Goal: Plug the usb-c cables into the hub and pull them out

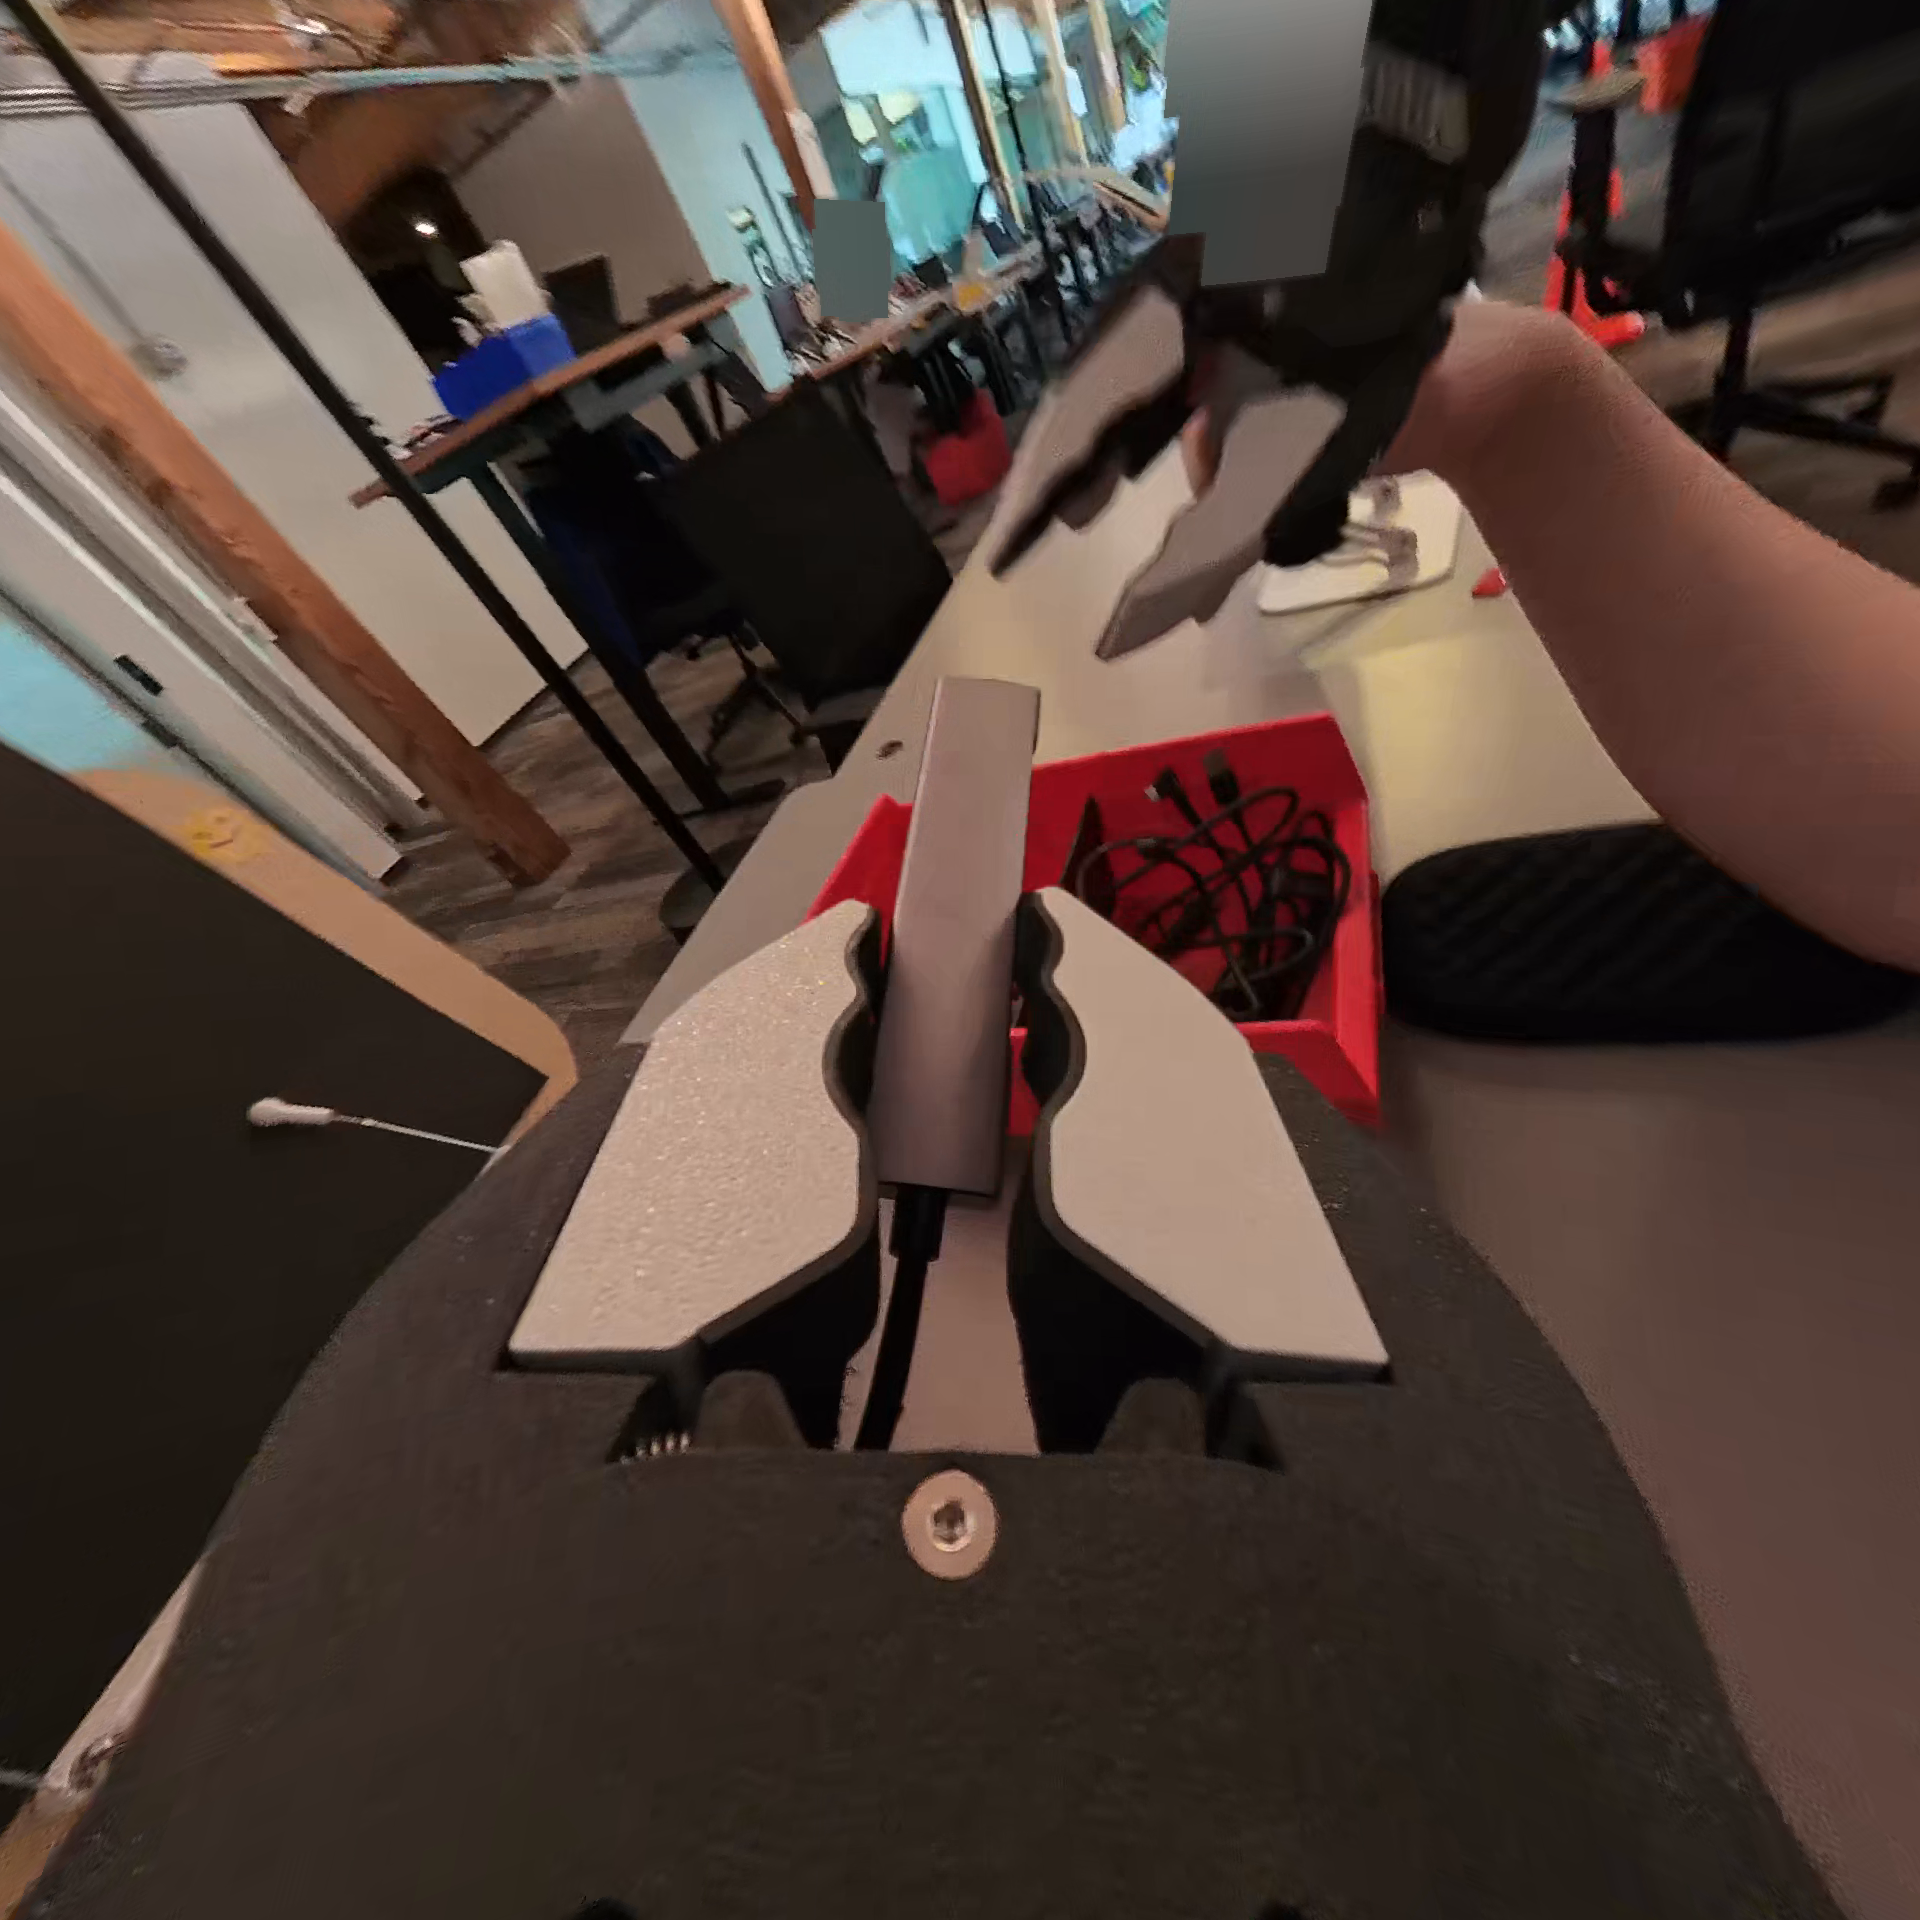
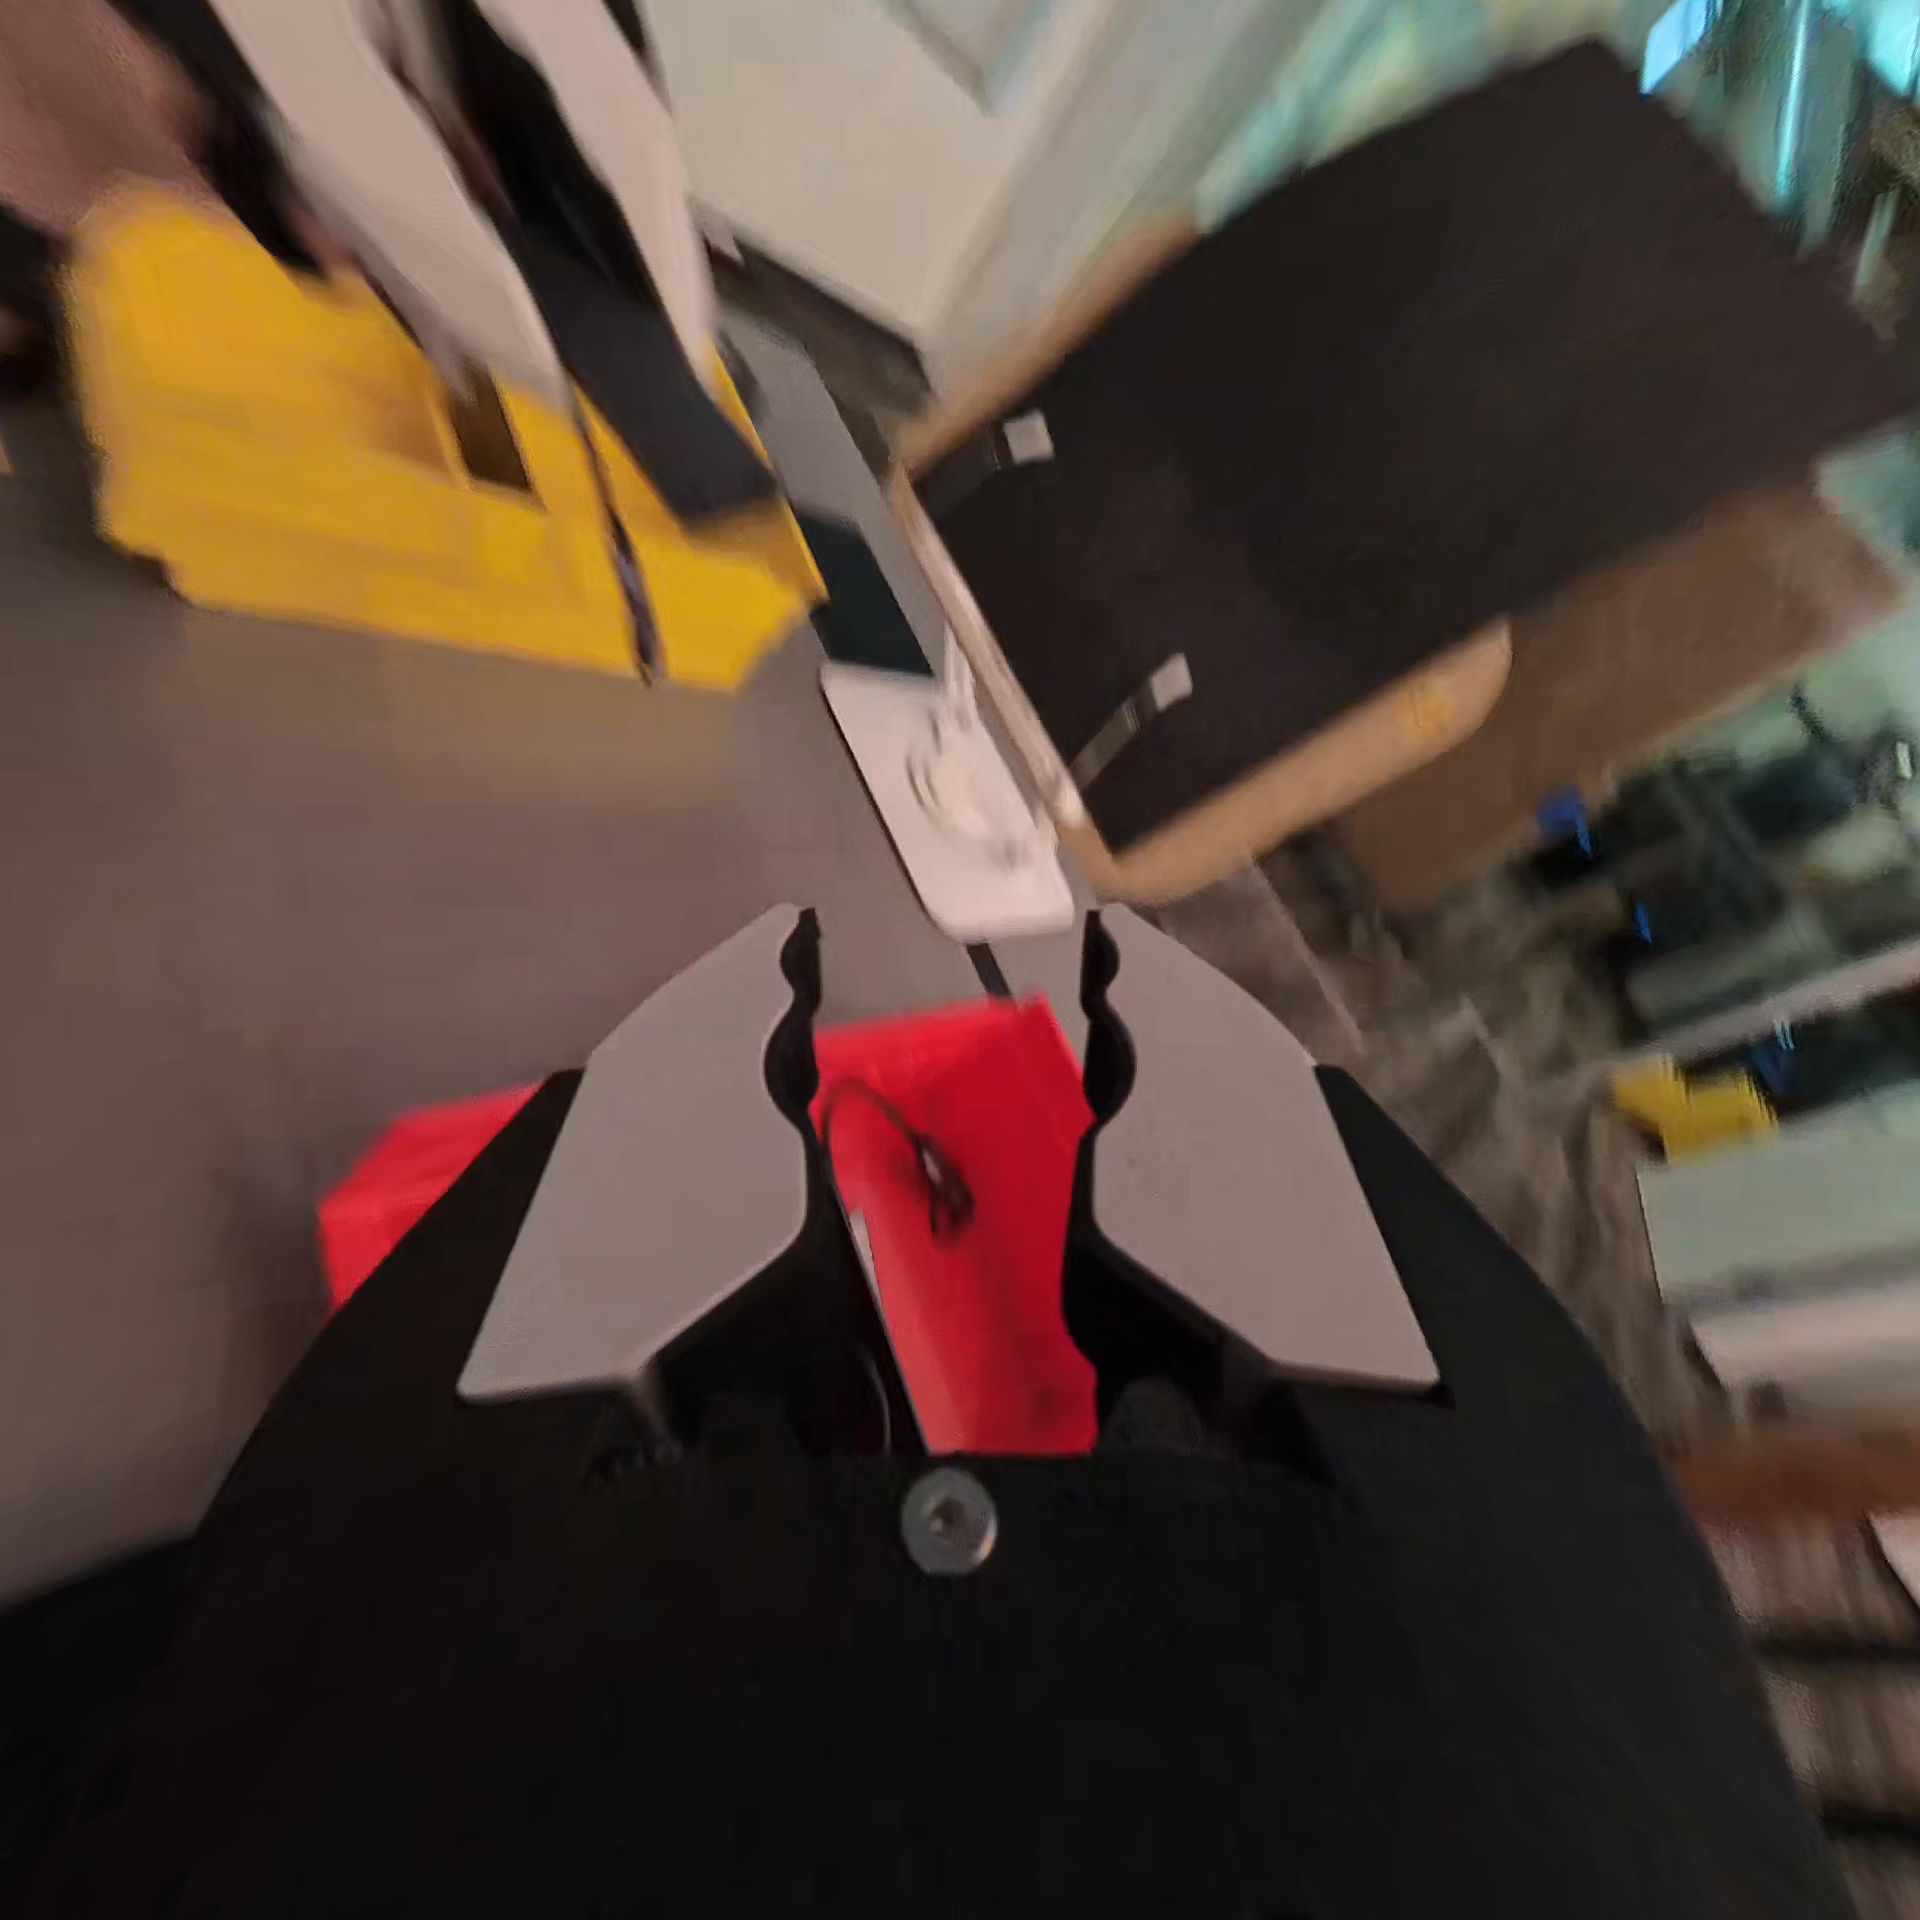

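above the red bin (image 1: 1340, 997) of black cables (image 1: 1236, 883) on the desk (image 1: 1558, 1299), the left gripper (image 1: 951, 914) is pinching the grey hub (image 1: 956, 935) in its fingers. the right gripper (image 2: 945, 925) is hanging with fingers spread, holding nothing.

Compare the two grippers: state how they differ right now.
The left gripper is shut on the slim grey metal hub; the right gripper is open and empty. The left points level along the table; the right tilts down over the red plastic bin of black cables. Both have grey fingers.
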Motion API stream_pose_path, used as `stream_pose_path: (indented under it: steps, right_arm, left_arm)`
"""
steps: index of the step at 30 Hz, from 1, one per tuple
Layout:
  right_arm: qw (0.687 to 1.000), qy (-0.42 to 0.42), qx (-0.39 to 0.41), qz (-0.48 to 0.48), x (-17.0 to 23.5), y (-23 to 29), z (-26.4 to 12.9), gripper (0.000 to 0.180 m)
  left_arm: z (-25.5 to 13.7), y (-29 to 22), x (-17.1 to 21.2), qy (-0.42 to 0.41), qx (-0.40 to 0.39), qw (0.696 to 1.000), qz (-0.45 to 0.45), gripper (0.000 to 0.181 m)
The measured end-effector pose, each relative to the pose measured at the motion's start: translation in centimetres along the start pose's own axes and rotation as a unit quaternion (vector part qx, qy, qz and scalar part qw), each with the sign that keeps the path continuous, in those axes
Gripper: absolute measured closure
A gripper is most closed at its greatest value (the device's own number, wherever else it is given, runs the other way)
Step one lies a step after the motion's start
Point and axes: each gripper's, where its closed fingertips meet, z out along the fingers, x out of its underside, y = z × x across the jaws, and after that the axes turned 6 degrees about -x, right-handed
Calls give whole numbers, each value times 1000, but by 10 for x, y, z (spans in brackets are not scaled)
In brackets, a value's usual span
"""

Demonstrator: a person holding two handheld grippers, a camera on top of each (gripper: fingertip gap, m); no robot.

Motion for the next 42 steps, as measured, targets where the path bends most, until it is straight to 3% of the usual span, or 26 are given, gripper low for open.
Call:
stream_pose_path:
  steps: [2, 4, 9, 11, 14, 20, 24, 30, 33, 36, 42]
  right_arm:
    - [997, -55, -38, -34, -35, 22, 13, 126]
    - [995, -51, -51, -66, -46, 35, 29, 125]
    - [987, -29, -126, -98, -43, 67, 57, 136]
    - [983, -29, -148, -104, -43, 76, 65, 155]
    - [982, -14, -163, -95, -38, 78, 73, 156]
    - [989, -45, -130, -50, -34, 54, 84, 155]
    - [994, -79, -81, -11, -25, 19, 57, 155]
    - [997, -23, 41, 65, 48, -41, -20, 155]
    - [994, 24, 63, 85, 88, -49, -35, 155]
    - [989, 74, 24, 127, 126, -44, -16, 155]
    - [964, 233, -56, 119, 203, -29, 47, 155]
  left_arm:
    - [6, -11, 2, 10, 18, 1000, 21, 157]
    - [9, -20, 1, 10, 34, 999, 34, 157]
    - [12, -36, 3, 20, 70, 996, 51, 157]
    - [14, -39, 5, 27, 80, 995, 53, 157]
    - [15, -40, 14, 46, 85, 994, 49, 157]
    - [-5, -4, 2, -12, 12, 1000, -12, 142]
    - [-40, 28, -15, -85, -51, 993, -60, 141]
    - [-50, 43, -6, -61, -88, 991, -78, 145]
    - [-40, 38, -1, -42, -81, 994, -67, 145]
    - [-29, 30, 4, -18, -70, 996, -53, 145]
    - [-17, 25, 5, -3, -69, 997, -37, 146]
